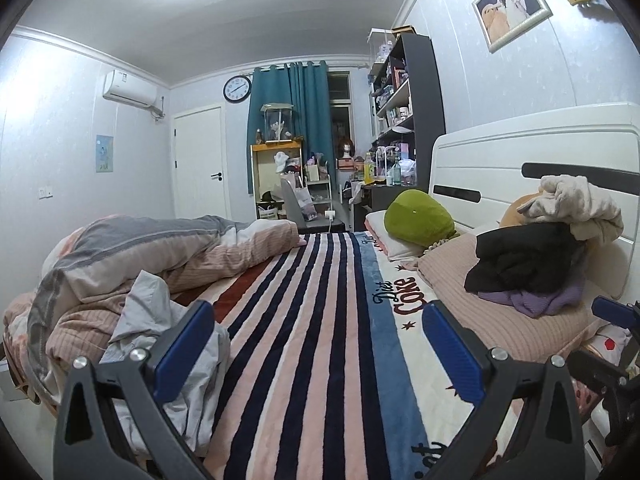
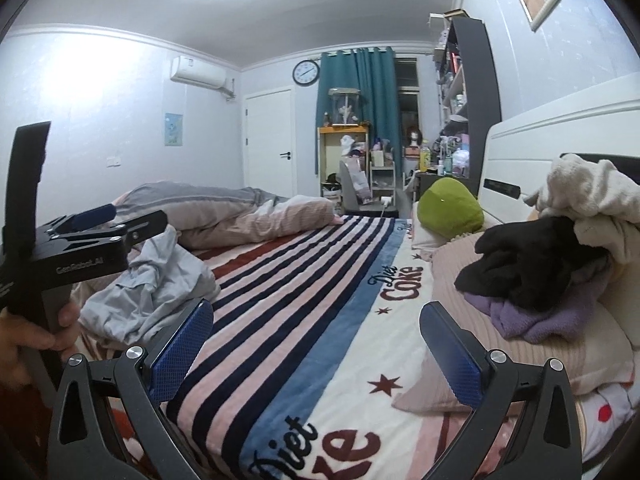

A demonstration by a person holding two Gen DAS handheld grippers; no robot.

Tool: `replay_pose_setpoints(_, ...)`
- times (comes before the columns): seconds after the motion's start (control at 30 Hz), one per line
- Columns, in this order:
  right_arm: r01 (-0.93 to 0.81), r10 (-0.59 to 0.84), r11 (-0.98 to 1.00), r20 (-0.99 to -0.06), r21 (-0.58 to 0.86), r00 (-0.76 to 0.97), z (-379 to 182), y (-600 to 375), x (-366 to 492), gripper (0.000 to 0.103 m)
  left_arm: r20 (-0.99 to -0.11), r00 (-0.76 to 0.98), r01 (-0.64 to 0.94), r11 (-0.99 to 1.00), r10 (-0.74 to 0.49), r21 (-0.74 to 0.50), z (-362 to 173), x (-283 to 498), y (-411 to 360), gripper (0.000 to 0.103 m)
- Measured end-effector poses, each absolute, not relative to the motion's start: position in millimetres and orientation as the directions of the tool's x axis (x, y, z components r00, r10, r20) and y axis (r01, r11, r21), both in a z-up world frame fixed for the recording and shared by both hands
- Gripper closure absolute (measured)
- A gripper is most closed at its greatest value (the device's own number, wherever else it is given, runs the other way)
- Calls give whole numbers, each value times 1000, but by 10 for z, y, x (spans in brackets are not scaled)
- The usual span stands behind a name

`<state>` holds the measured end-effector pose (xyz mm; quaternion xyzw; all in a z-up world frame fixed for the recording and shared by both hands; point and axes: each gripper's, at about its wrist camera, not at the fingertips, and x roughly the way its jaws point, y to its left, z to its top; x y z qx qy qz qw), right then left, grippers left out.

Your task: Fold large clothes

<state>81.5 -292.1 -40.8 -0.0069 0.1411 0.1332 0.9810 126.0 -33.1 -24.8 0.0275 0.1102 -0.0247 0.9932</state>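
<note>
Left wrist view: the left gripper (image 1: 316, 344) hangs released, nothing between its fingers, above the striped blanket (image 1: 304, 320), a crumpled grey garment (image 1: 160, 332) lying just left. Right wrist view: the right gripper (image 2: 316, 344) is likewise spread and empty, piled clothes (image 2: 532, 276) resting on the pillow (image 2: 460, 360).

Striped blanket (image 1: 304, 320) w/ "Diet Coke" print on bed; green plush (image 1: 418, 220) by white headboard (image 1: 520, 148); teal curtain (image 1: 292, 104); wall clock (image 1: 237, 89); AC unit (image 1: 129, 89); white door (image 1: 200, 160).
</note>
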Motion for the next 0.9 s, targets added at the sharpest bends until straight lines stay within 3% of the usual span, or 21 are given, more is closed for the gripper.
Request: replay_pose_setpoints(0.9,-240,251,968,-252,75,935,-328,-2681,456,0,-209,978,33,999,-27,25,-260,810,112,1)
